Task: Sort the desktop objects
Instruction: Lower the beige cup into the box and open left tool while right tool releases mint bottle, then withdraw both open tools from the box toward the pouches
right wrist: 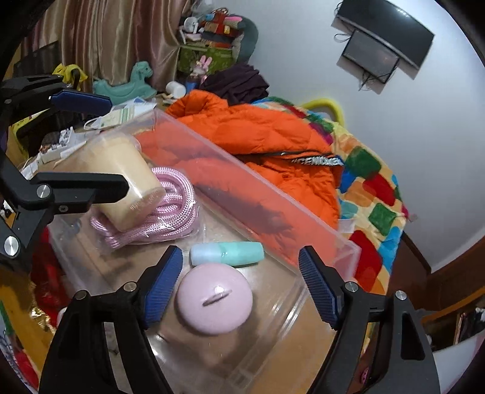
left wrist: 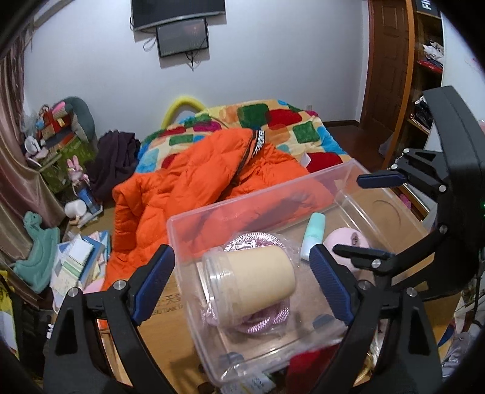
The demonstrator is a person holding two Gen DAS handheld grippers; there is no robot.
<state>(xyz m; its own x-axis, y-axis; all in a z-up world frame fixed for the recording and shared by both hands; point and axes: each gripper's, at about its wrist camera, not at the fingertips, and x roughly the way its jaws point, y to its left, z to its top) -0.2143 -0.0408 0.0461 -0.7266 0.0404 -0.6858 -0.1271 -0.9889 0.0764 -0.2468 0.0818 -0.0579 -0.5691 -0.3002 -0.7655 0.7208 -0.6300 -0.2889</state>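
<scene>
- Left gripper [left wrist: 242,285] stood spread, empty, above the beige jar [left wrist: 251,283] in the clear bin [left wrist: 182,242].
- Right gripper [right wrist: 241,286] stood spread, empty, over the pink round case [right wrist: 214,298]; teal tube [right wrist: 227,254] at its twelve o'clock.

Only bits I can sort of read: chopped-off white letters "FI" on a black sign [left wrist: 426,5], top right.

The beige jar [left wrist: 248,283] hides most of the bagged pink rope [left wrist: 257,324]. At six o'clock the clear bin [right wrist: 272,348] runs off the right wrist view's bottom edge.
</scene>
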